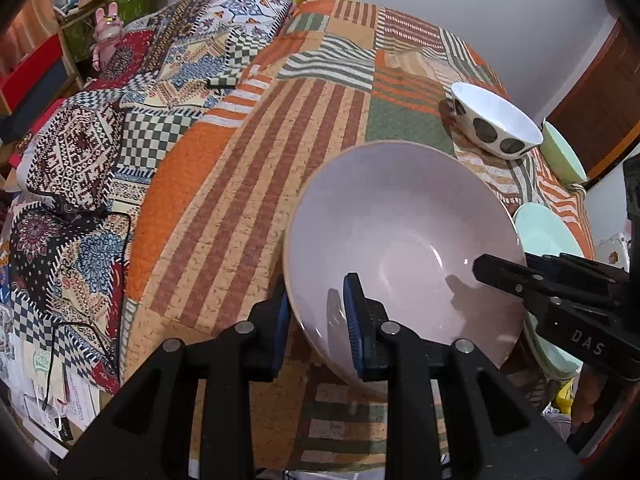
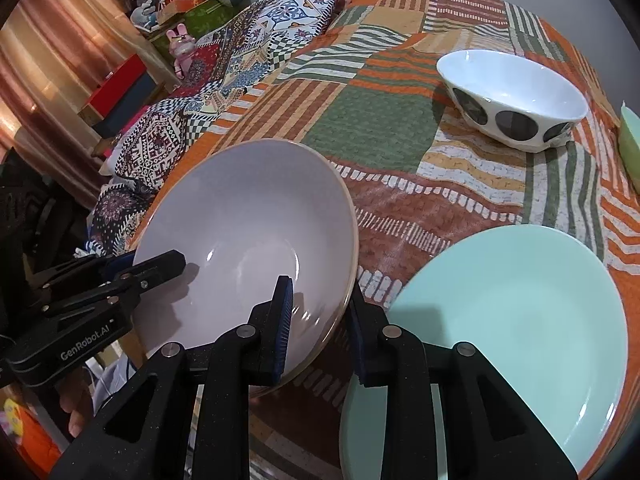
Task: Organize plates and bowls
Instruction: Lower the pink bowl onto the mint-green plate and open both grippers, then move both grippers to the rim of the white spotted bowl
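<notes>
Lay spread under everything: patchwork quilt (image 2: 372, 128). Rested near its edge, tilted: pink bowl (image 1: 400, 232), beside mint plate (image 2: 516, 312); clamped on opposite rims by left gripper (image 1: 318, 322) and right gripper (image 2: 320, 330). Stood beyond: spotted bowl (image 2: 516, 96)

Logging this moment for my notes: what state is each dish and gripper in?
Pink bowl: tilted, gripped at both rims.
Left gripper: shut on bowl rim.
Right gripper: shut on bowl rim.
Green plate: flat, empty.
Spotted bowl: upright, empty.
</notes>
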